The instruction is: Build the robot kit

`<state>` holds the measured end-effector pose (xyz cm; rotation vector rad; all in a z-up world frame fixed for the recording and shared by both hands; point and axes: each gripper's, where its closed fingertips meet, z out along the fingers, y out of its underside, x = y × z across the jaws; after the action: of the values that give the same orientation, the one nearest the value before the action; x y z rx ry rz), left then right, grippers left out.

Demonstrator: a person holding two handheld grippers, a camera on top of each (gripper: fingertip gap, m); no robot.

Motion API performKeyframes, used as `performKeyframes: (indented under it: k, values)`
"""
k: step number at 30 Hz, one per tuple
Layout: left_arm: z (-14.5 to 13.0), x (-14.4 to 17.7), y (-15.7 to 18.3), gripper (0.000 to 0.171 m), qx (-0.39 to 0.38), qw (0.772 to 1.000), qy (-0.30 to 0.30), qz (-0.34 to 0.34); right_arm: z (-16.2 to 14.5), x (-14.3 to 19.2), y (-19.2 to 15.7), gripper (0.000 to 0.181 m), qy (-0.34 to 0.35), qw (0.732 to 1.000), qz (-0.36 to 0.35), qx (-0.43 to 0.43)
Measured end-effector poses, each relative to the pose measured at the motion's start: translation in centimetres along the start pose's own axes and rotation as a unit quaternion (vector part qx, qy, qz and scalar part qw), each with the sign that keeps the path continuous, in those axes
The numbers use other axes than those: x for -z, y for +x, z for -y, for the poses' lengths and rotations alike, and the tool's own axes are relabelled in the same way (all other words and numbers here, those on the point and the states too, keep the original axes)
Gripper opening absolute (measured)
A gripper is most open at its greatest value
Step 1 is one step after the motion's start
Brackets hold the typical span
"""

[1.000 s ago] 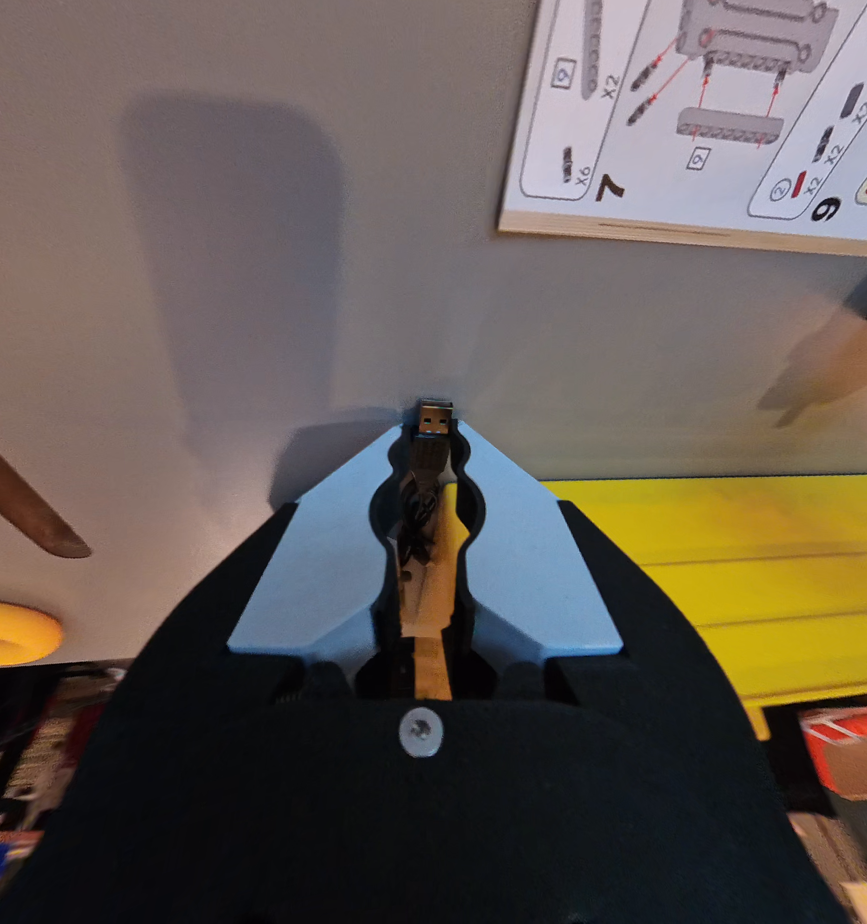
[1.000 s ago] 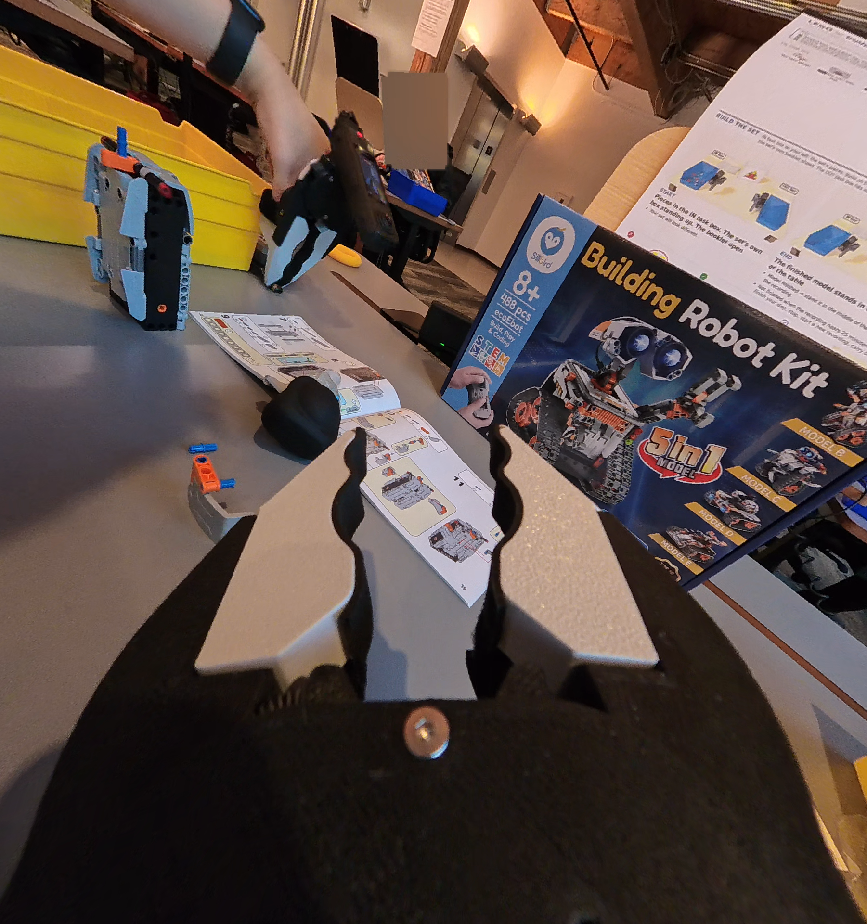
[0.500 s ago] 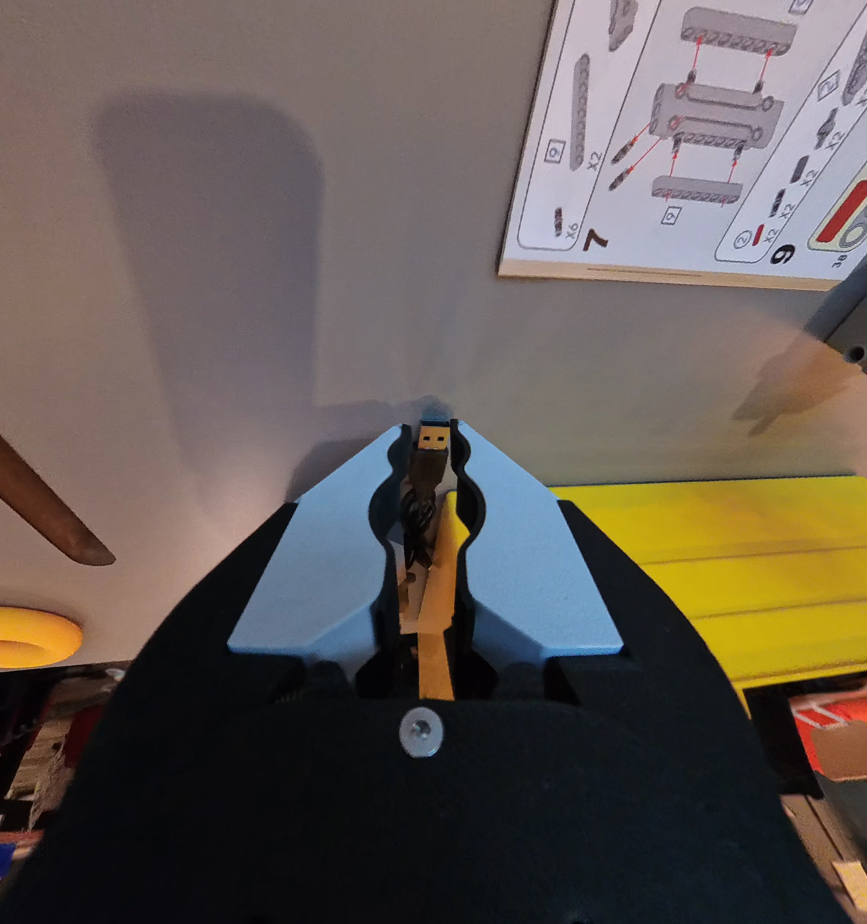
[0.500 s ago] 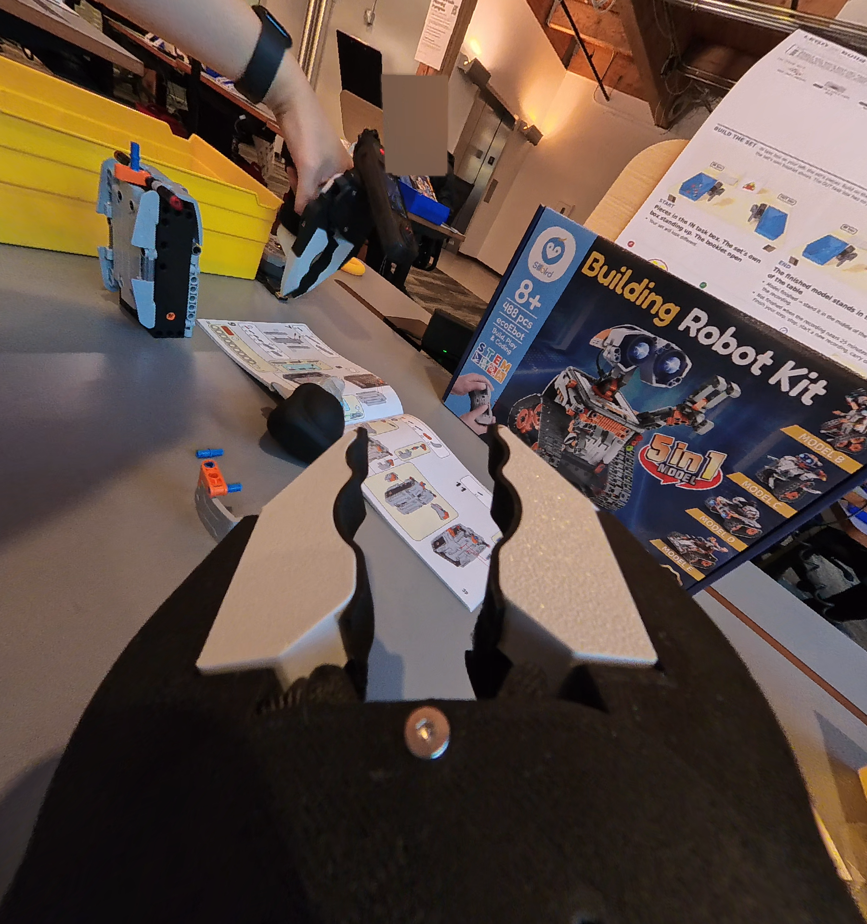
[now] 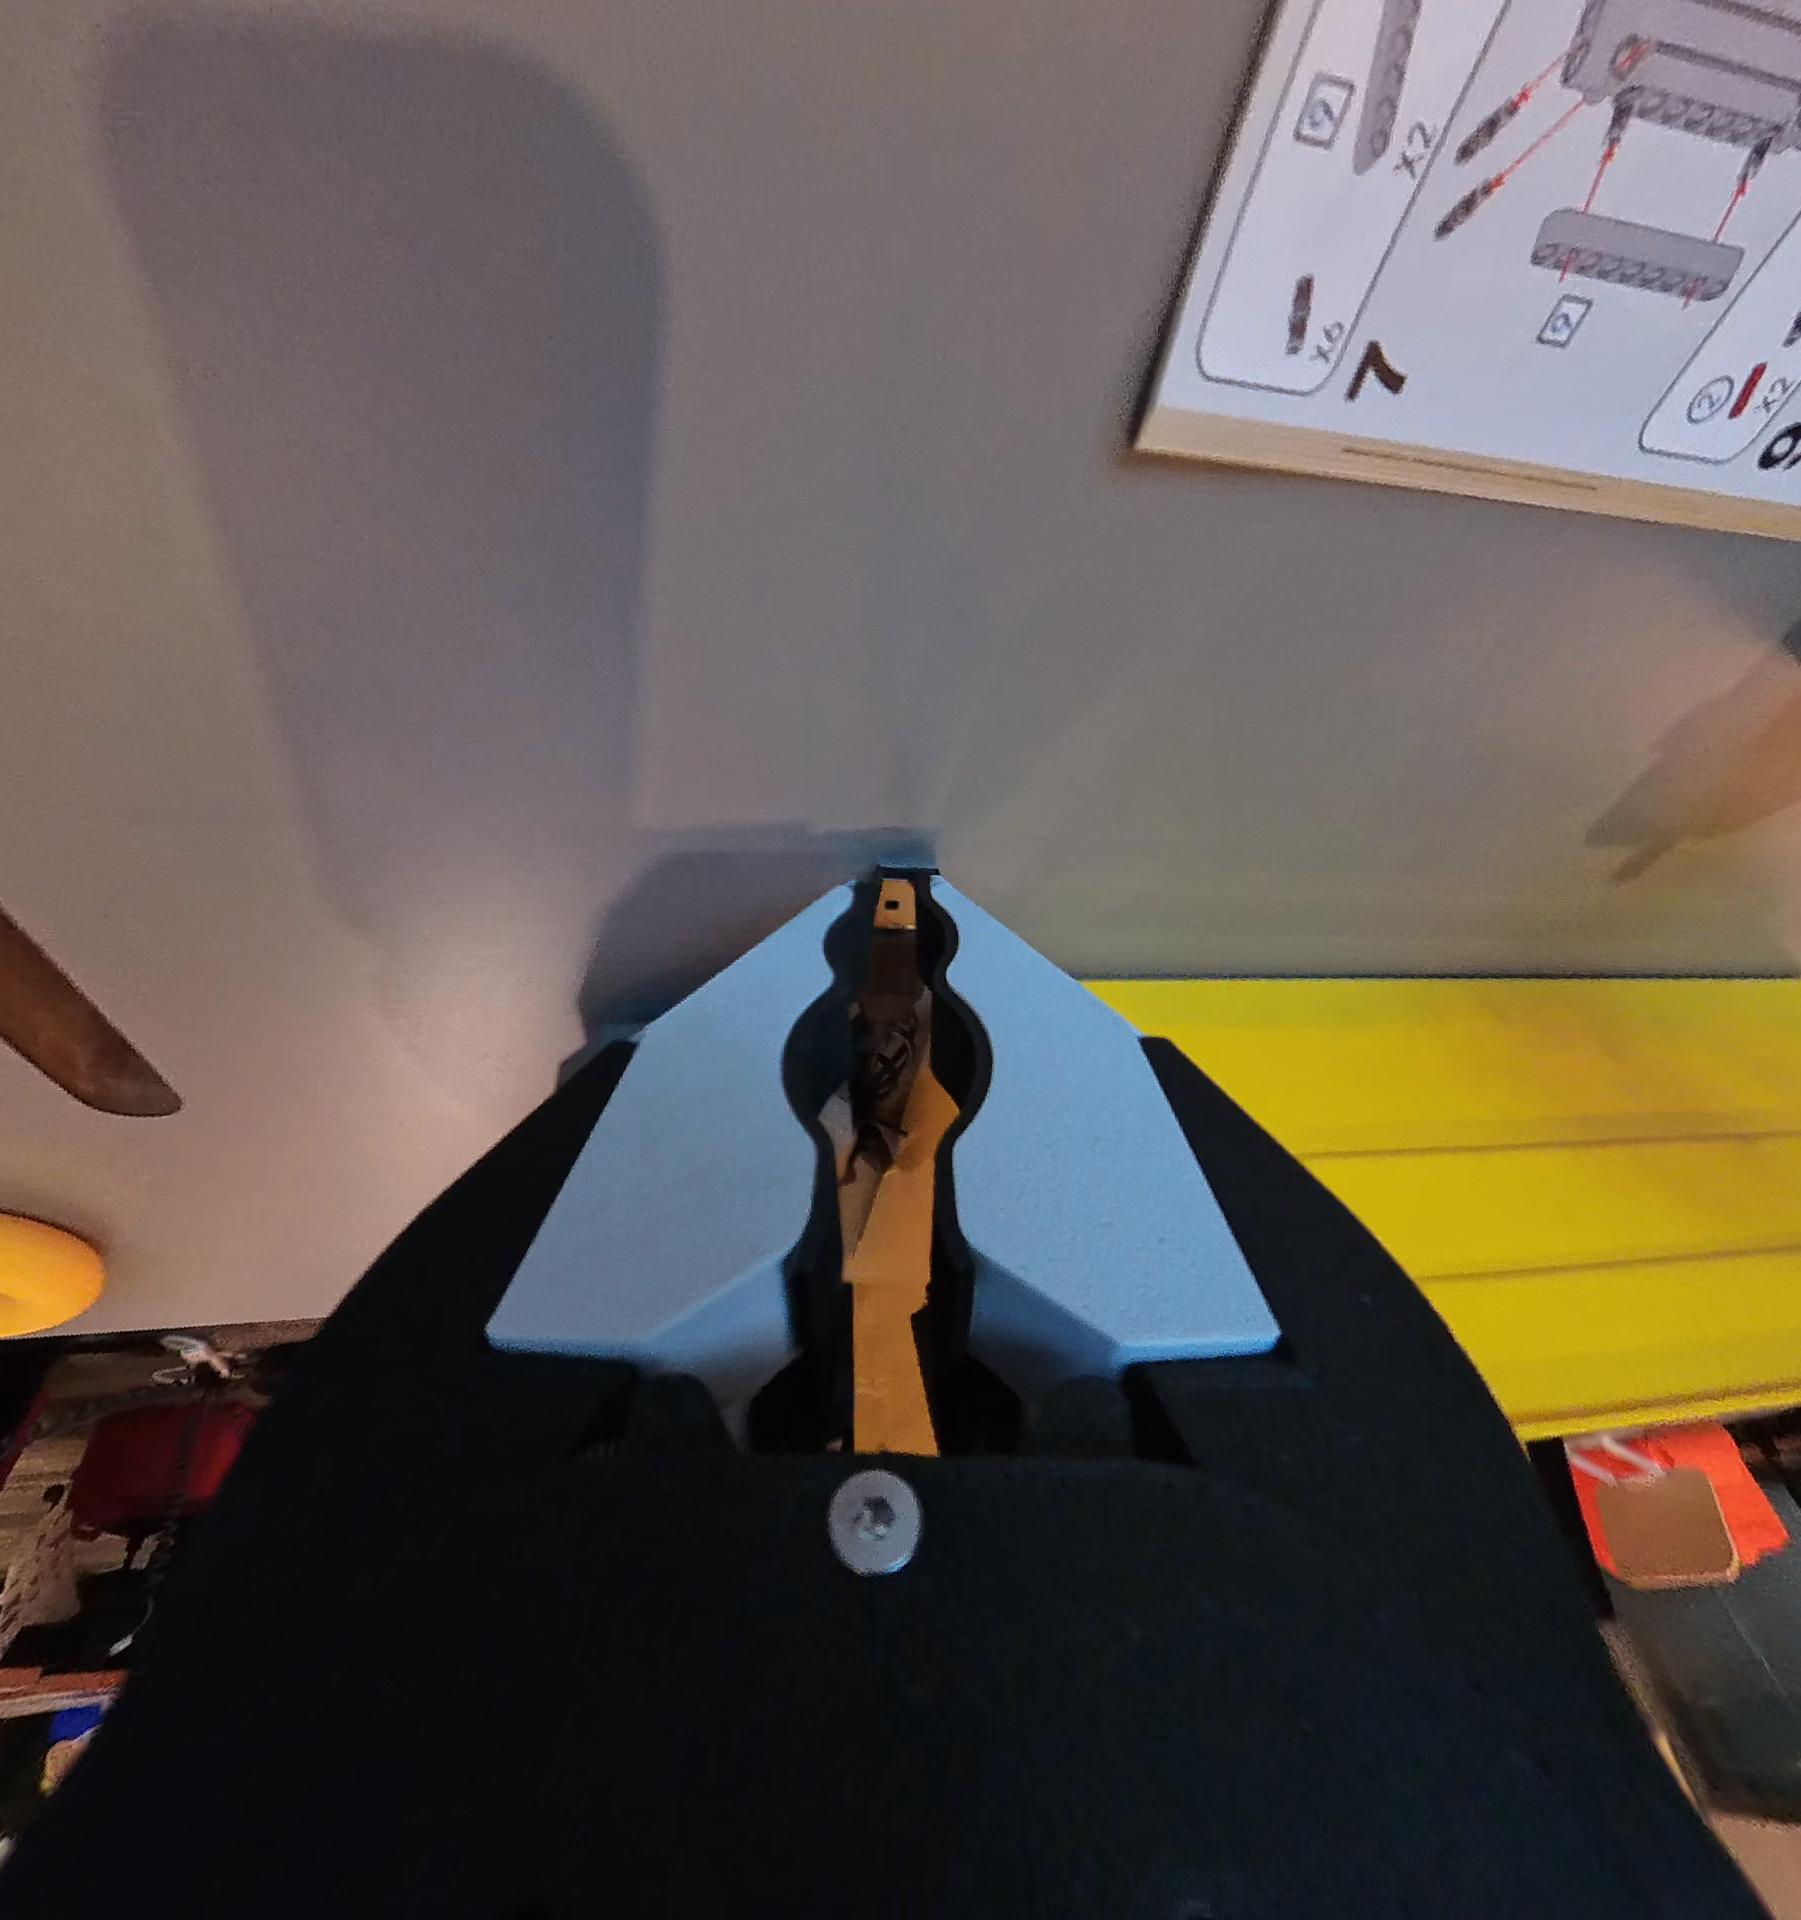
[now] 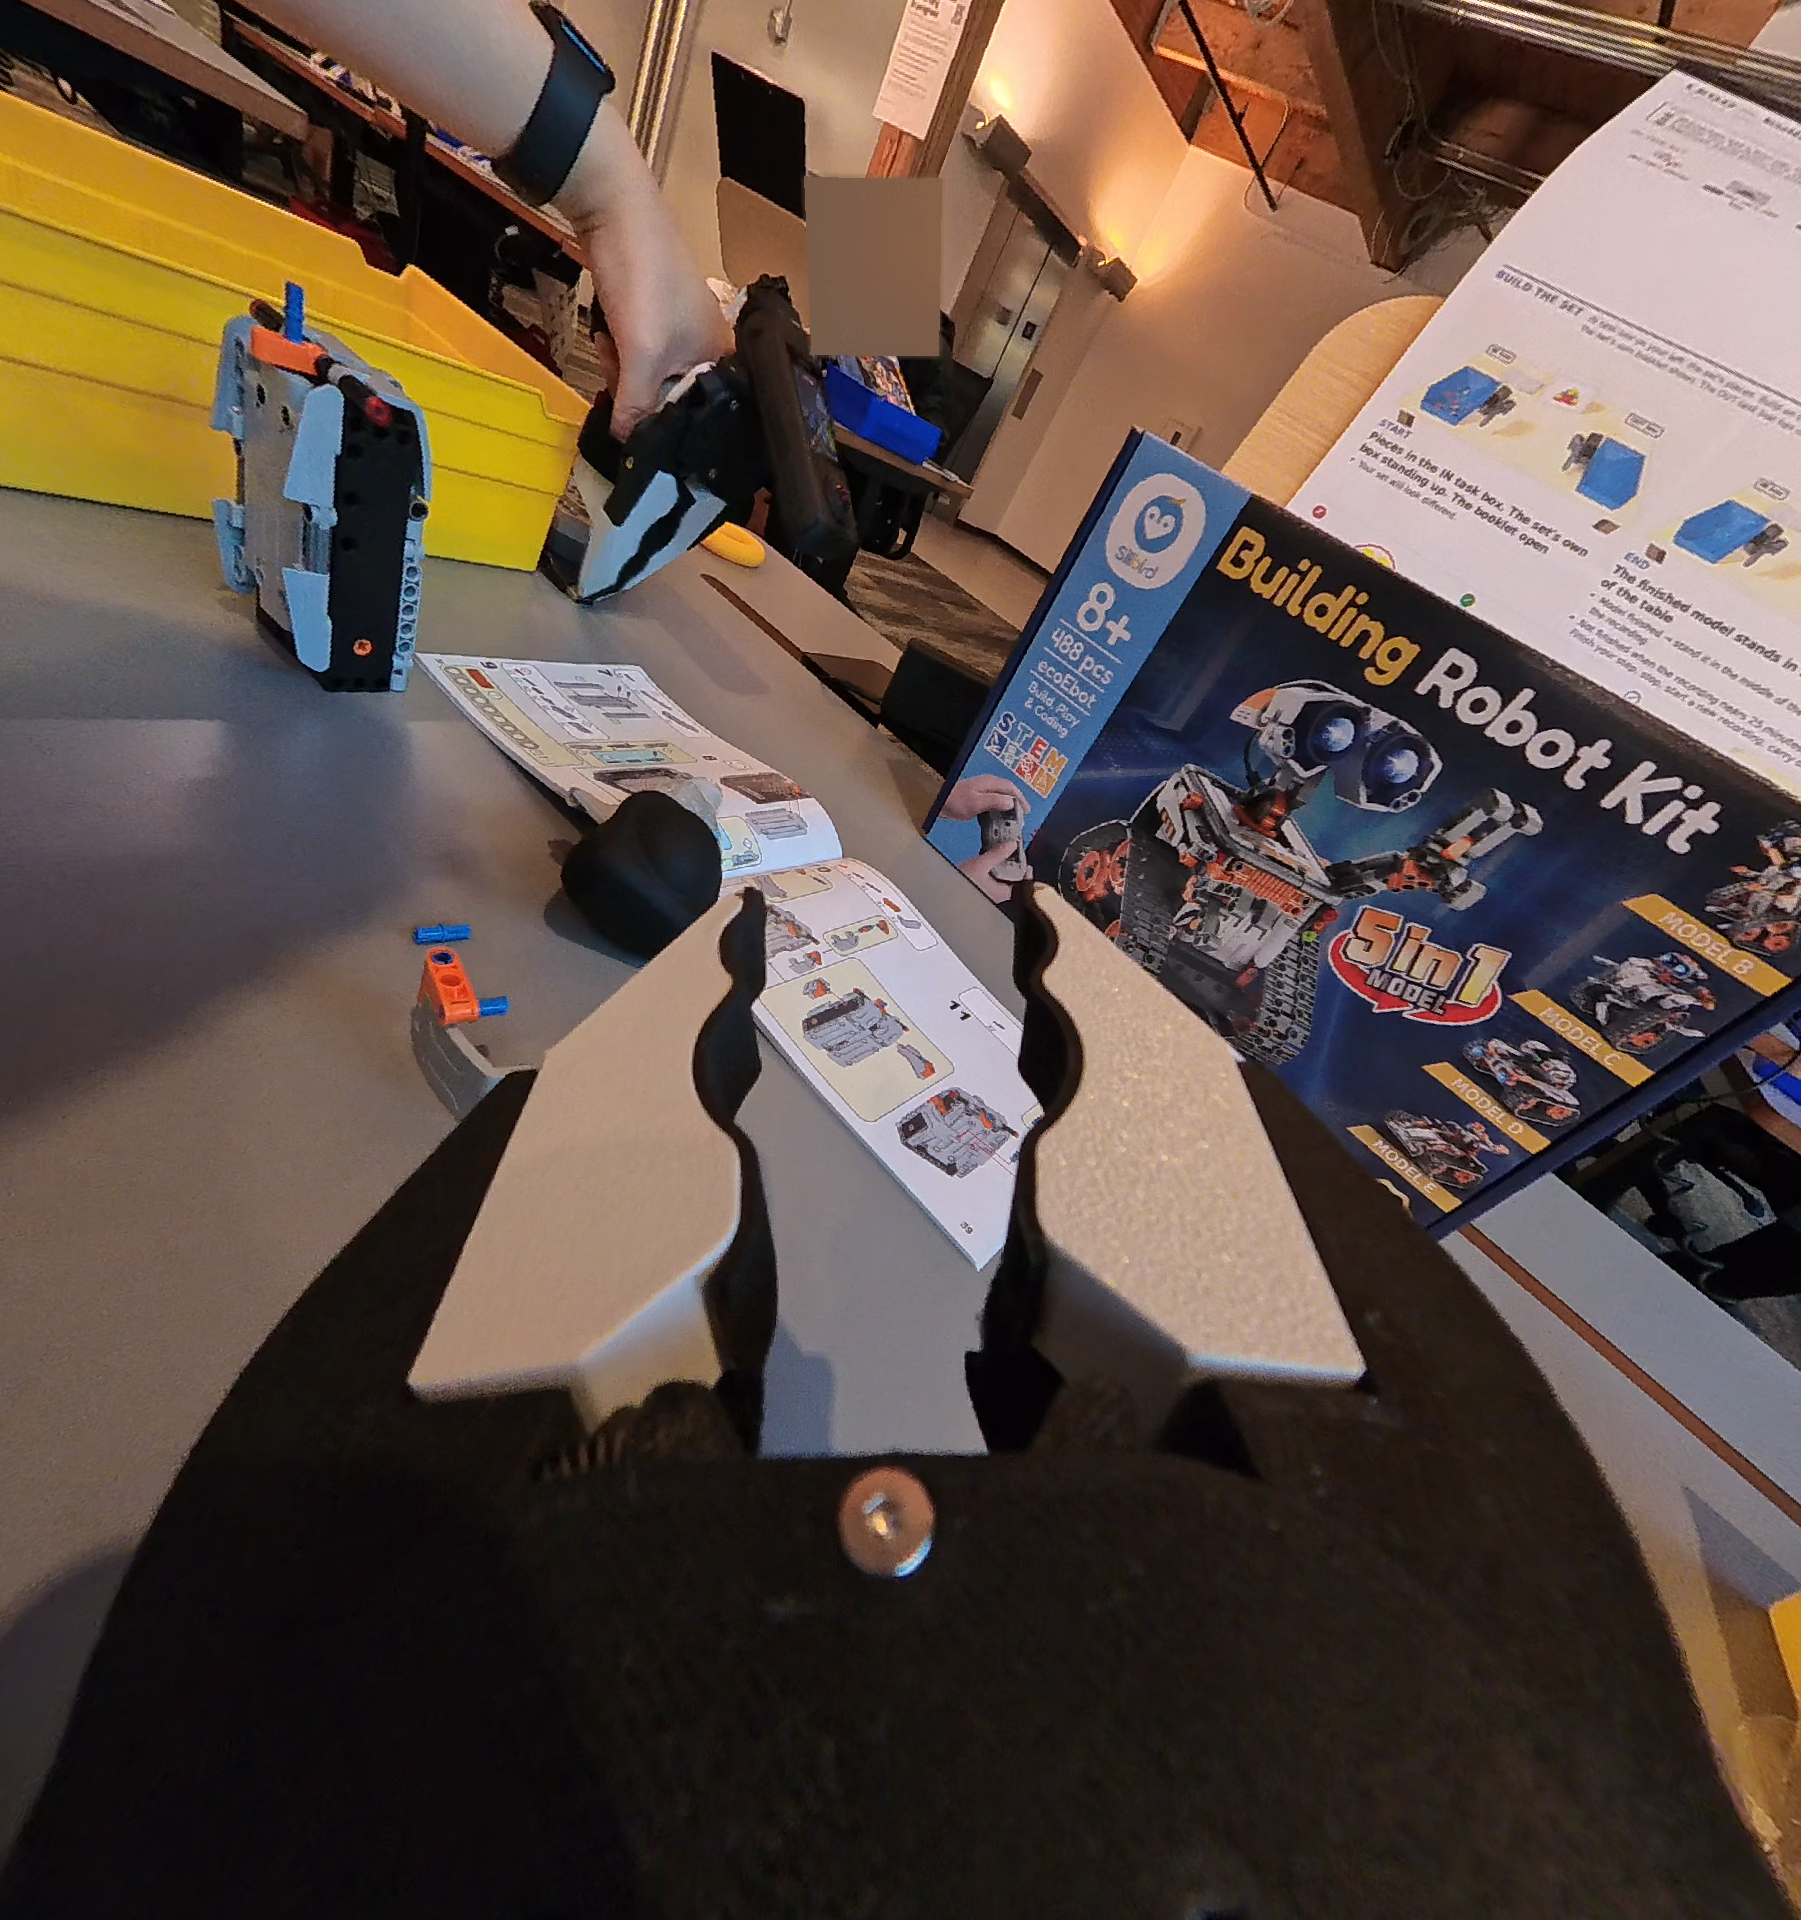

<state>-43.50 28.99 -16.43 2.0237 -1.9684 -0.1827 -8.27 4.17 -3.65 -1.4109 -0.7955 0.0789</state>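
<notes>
The left claw [image 5: 894,902] is closed tight on a USB plug [image 5: 894,906] with a dark cable [image 5: 883,1060] bunched up behind it (only the metal tip sticks out past the fingers). The tip is very near the grey surface [image 5: 667,520], but it is hard to tell if it touches. Just to the right sits a yellow bin [image 5: 1498,1164]. Farther up on the right lies a printed page of building steps [image 5: 1561,239]. At the left edge is a yellow ring [image 5: 13,1268].

The right claw [image 6: 880,925] is open and holds nothing. It hangs over the grey surface, above an open booklet [image 6: 875,997]. A black rounded lump [image 6: 641,868] rests on the booklet just past the left finger. To the left lie a small blue pin [image 6: 442,933] and an orange piece [image 6: 449,985] on a grey curved part [image 6: 449,1060]. On the right stands a toy robot box [image 6: 1395,862], with a white sheet [image 6: 1654,416] leaning behind it. Farther back, a half-built grey and black model [image 6: 319,509] stands upright near the yellow bin. Beside it the left claw points down at the surface, held by a hand [image 6: 657,353].
</notes>
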Motion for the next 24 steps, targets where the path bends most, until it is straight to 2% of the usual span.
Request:
performKeyframes:
  k: [3,5,6,8,10,13,15,18,20,22,24]
  values:
    - [2.5,1.9,0.0,0.008,0.027,0.996,0.083,-0.001,0.2,0.0,0.0,0.047,0.005,1.0,-0.001,0.001]
    - [5.2,5.6,0.2,0.009,0.036,0.98,0.194,0.017,0.2,0.1,0.0,0.047,0.005,1.0,0.0,0.0]
    - [6.6,8.1,0.6,0.009,0.038,0.963,0.263,0.034,0.3,0.1,0.0,0.047,0.007,1.0,0.001,-0.001]
    - [8.6,14.0,2.0,0.014,0.042,0.91,0.404,0.081,0.5,0.1,-0.1,0.047,0.011,1.0,0.005,-0.005]
    - [9.0,19.8,4.6,0.025,0.048,0.837,0.529,0.133,0.4,-0.2,-0.6,0.047,0.007,1.0,0.019,-0.016]
    - [7.8,24.9,9.8,0.038,0.065,0.741,0.646,0.17,-1.0,-1.5,-1.9,0.049,-0.031,0.996,0.063,-0.062]
    - [7.3,26.0,13.5,0.053,0.088,0.693,0.697,0.161,-1.7,-2.8,-3.2,0.051,-0.068,0.986,0.107,-0.105]
    - [7.6,26.0,19.4,0.068,0.115,0.642,0.751,0.108,-2.1,-5.7,-4.8,0.058,-0.13,0.972,0.158,-0.111]
    - [8.2,25.6,22.7,0.075,0.132,0.614,0.774,0.076,-3.0,-7.7,-6.2,0.067,-0.19,0.955,0.191,-0.121]
    - [8.5,25.0,24.6,0.075,0.158,0.591,0.789,0.067,-3.3,-9.2,-7.8,0.075,-0.228,0.93,0.234,-0.168]
    - [8.4,24.3,25.6,0.073,0.194,0.57,0.795,0.07,-3.2,-10.5,-8.2,0.072,-0.244,0.914,0.258,-0.196]
